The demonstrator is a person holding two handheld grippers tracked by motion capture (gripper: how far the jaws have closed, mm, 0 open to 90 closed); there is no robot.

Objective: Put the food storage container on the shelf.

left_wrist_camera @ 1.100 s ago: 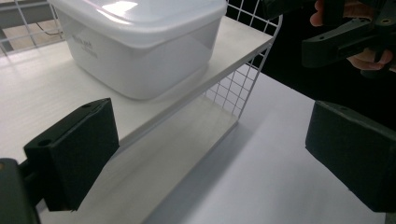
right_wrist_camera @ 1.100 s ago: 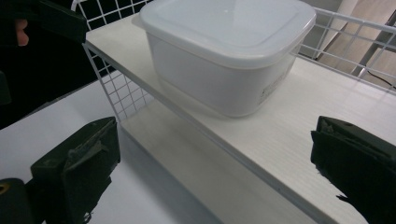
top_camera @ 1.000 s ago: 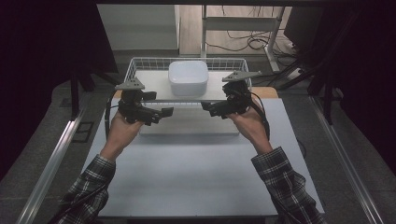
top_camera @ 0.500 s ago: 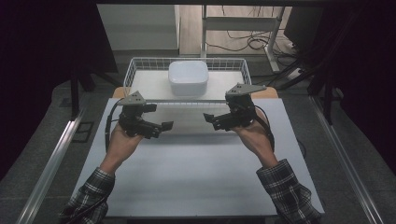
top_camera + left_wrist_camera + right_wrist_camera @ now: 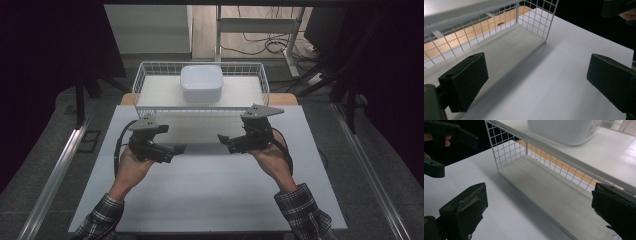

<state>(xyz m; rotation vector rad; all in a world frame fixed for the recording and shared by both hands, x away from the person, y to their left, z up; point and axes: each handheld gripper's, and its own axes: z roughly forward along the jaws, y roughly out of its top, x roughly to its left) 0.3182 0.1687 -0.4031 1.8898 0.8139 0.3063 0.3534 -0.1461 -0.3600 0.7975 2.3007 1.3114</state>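
Observation:
A white wire basket (image 5: 150, 75) stands at the far edge of the white table (image 5: 210, 200). A white square tub (image 5: 201, 82) sits inside it. My left gripper (image 5: 176, 149) hovers over the table in front of the basket's left half, open and empty. Its jaws point right. My right gripper (image 5: 224, 141) faces it from the right, also open and empty. In the left gripper view the left gripper (image 5: 537, 85) has its jaws wide apart over bare table beside the basket (image 5: 534, 15). In the right gripper view the right gripper (image 5: 540, 212) looks at the basket (image 5: 509, 150) and the tub (image 5: 564, 130).
A pale flat board (image 5: 544, 185) lies under the basket's front, with a wooden surface (image 5: 474, 27) behind it. Metal rails (image 5: 55, 175) run along both sides of the table. Desk legs and cables (image 5: 260, 45) lie on the floor beyond.
Both grippers have drawn back from the basket's front rim toward the person and down over the table. They stayed open and moved a little closer together.

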